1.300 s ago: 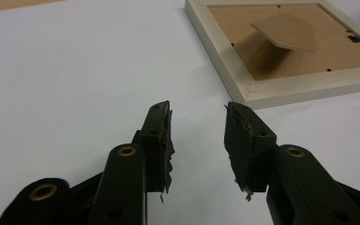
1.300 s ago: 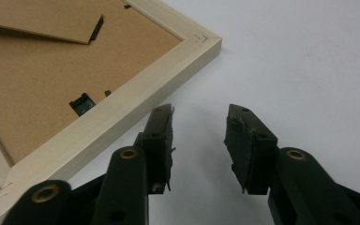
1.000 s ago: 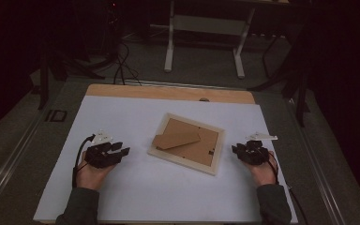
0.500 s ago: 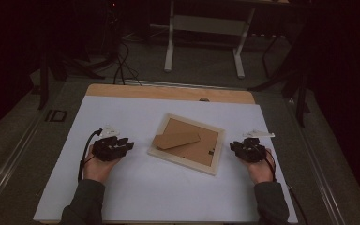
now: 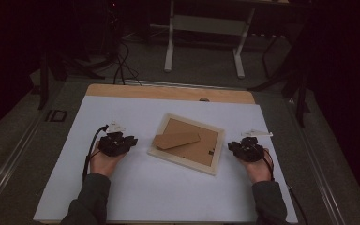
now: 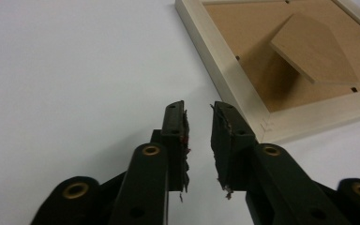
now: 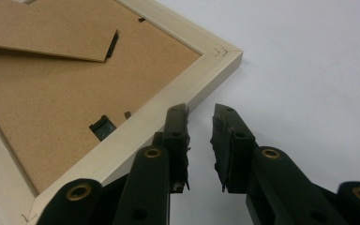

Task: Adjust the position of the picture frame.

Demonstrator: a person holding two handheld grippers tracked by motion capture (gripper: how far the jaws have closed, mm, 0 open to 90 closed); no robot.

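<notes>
Pale wood picture frame [image 5: 186, 143] lies face down mid-tabletop [image 5: 136, 197], stand flap [image 5: 177, 139] raised. I hold left tongs [image 5: 130, 140] and right tongs [image 5: 231, 147] at opposite sides; the left's jaws have just narrowed, both slightly apart, gripping nothing, likely to steady it

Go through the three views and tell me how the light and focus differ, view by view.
High view: dim, room nearly black beyond the table, no glare; the frame and both claws small but sharp enough. Left gripper view: bright and even; frame crisp, left claw sharp at its tips, softer at the bottom edge. Right gripper view: same bright light; frame and right claw clear, soft shadow beside the frame.
</notes>
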